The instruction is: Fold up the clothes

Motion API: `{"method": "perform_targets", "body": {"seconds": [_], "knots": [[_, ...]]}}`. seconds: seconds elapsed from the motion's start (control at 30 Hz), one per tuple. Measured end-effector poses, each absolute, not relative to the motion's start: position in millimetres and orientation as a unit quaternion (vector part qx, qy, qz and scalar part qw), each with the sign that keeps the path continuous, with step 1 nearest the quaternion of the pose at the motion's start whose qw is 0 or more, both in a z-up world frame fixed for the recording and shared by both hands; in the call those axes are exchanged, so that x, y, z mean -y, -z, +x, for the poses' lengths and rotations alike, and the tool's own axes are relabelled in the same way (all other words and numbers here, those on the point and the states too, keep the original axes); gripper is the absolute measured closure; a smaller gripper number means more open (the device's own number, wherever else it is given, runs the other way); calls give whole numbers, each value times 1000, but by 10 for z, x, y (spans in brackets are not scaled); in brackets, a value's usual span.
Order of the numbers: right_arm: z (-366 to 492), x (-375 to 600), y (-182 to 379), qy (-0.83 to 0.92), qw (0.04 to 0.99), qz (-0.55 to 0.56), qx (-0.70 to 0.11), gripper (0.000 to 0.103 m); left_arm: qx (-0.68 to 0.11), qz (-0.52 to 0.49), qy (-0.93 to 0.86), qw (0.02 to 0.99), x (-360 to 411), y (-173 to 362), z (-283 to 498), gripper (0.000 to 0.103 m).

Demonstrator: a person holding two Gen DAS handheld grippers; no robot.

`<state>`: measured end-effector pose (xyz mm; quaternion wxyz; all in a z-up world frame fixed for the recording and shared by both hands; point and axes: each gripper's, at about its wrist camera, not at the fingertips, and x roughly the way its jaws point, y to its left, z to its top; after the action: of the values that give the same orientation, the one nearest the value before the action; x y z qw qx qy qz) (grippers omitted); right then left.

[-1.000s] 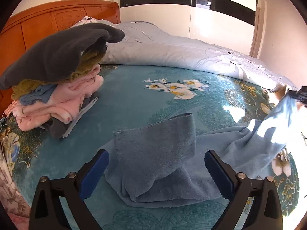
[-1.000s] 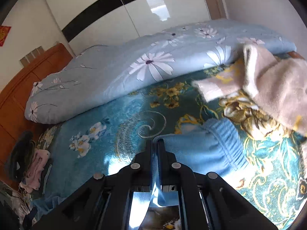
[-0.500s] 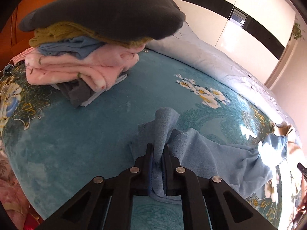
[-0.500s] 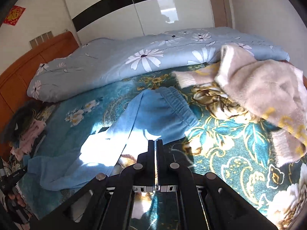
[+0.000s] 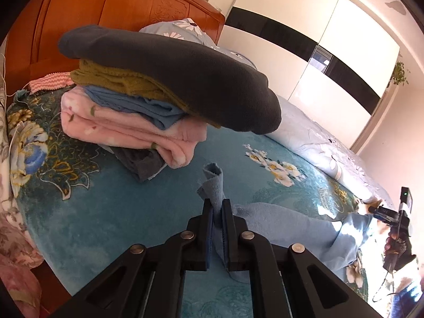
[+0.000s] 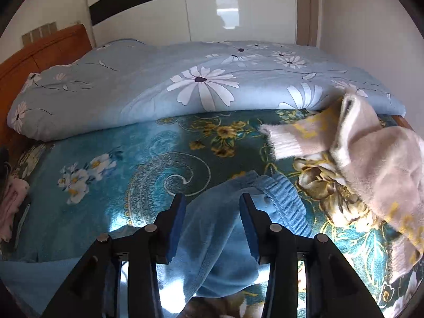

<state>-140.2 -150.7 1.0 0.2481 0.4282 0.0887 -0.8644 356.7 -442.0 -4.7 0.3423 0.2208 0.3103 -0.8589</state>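
While the left gripper (image 5: pixel 217 212) is clamped on one end of the blue trousers (image 5: pixel 286 222), with a tuft of cloth standing up out of its closed jaws, the right gripper (image 6: pixel 212 206) has just been opening and its pads no longer press on anything. Cloth lies between and under the right jaws: the elastic waistband (image 6: pixel 281 193) sits just ahead of them and a little to the right, slack on the bedspread (image 6: pixel 164 164).

From the left gripper, the trousers run away to the right and slightly forward as one long band, ending at the waistband near the right gripper (image 5: pixel 381 213), which shows small at the far right edge of the left wrist view. So the garment's long axis lies roughly along the line between the two grippers, each at one end.

Ahead of the left gripper and to its left stands the pile (image 5: pixel 159 87) of folded clothes, near but apart from the held end. A beige garment (image 6: pixel 371 164) lies to the right of the right gripper, clear of the trousers.

My reading is that the fold turns on bringing the two ends together along that axis. The left end is already held; the right gripper is the nearer one to the waistband and would need to close on it first.
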Motion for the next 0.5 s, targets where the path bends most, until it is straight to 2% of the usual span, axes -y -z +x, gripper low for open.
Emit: {"method": "perform_targets", "body": {"seconds": [0.1,0.27,0.4,0.5], "knots": [[-1510,1509,146,847,229,465,-117,60,-305,229,859,342,4435,97,3549,96],[-1240,1450,-59,881,236,391,-122,60,-317,249,850,340,4455,298,3485,96],[-997,1875,-115,842,334,394,-158,59,-328,255,844,339,4477,394,3465,96],[-932,2217,146,793,376,449,-170,59,-332,256,842,340,4490,426,3487,96]]}}
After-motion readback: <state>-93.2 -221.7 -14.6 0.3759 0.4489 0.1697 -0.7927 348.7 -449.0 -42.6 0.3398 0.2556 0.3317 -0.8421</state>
